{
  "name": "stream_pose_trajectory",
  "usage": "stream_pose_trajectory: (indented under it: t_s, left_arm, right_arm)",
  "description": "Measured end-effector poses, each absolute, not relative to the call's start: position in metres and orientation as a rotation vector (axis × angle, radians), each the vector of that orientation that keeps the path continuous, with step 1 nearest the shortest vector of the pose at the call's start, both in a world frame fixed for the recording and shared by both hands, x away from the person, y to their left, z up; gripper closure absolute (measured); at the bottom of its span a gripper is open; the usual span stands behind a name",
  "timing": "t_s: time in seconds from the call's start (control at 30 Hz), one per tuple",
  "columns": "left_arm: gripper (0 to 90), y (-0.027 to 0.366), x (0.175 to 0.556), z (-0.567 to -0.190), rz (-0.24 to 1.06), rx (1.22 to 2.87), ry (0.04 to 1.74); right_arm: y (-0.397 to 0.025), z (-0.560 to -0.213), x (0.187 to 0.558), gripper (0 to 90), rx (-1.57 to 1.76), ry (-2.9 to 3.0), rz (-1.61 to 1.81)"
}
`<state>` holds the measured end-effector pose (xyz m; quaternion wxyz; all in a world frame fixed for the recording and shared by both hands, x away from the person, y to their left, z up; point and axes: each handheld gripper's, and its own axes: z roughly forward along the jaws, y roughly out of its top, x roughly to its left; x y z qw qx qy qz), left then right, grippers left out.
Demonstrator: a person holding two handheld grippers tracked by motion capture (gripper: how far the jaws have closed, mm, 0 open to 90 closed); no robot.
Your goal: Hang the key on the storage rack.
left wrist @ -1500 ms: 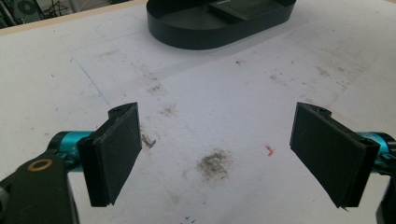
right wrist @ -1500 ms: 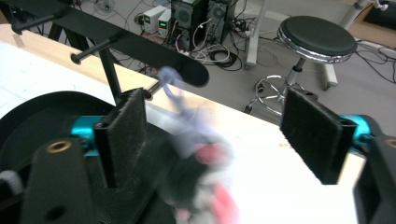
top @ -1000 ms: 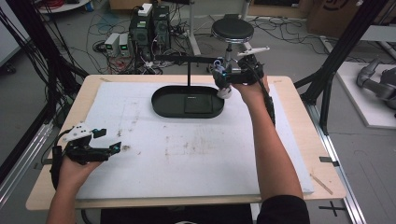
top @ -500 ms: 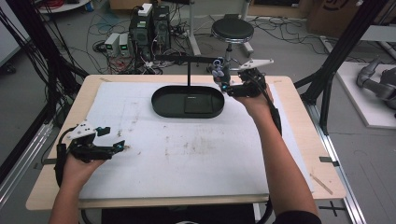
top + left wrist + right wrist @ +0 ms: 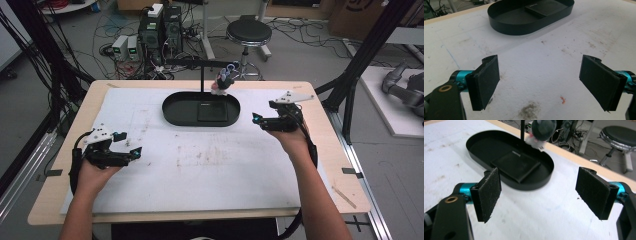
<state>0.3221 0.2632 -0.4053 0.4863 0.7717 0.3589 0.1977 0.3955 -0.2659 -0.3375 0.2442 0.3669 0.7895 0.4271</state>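
Both my grippers, left [image 5: 540, 83] and right [image 5: 539, 195], jaws wide apart and empty; black tray [image 5: 172, 107] near the desk's far edge, flat dark pad [image 5: 212, 111] inside.

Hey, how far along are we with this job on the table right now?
Done: a small dark object hangs from the stand's arm above the black oval tray. In hand: nothing; the left gripper and right gripper are open and empty. Left: unclear, perhaps nothing.
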Motion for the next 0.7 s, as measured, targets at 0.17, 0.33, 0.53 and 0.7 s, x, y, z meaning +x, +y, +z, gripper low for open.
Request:
stream_pose_trajectory:
  t_s: [0.17,0.33,0.53,0.7]
  left_arm:
    - [16.6,0.259,0.325,-0.407,0.48,1.866,0.866]
    - [16.5,0.256,0.327,-0.409,0.478,1.857,0.864]
    - [16.5,0.255,0.327,-0.411,0.479,1.852,0.861]
    - [16.5,0.256,0.327,-0.411,0.481,1.845,0.856]
  right_arm:
    - [-0.285,-0.354,0.38,21.2,1.045,2.137,1.189]
    - [-0.297,-0.371,0.365,21.2,1.078,2.124,1.221]
    - [-0.303,-0.388,0.352,21.2,1.106,2.101,1.268]
    - [-0.306,-0.4,0.345,20.3,1.098,2.107,1.273]
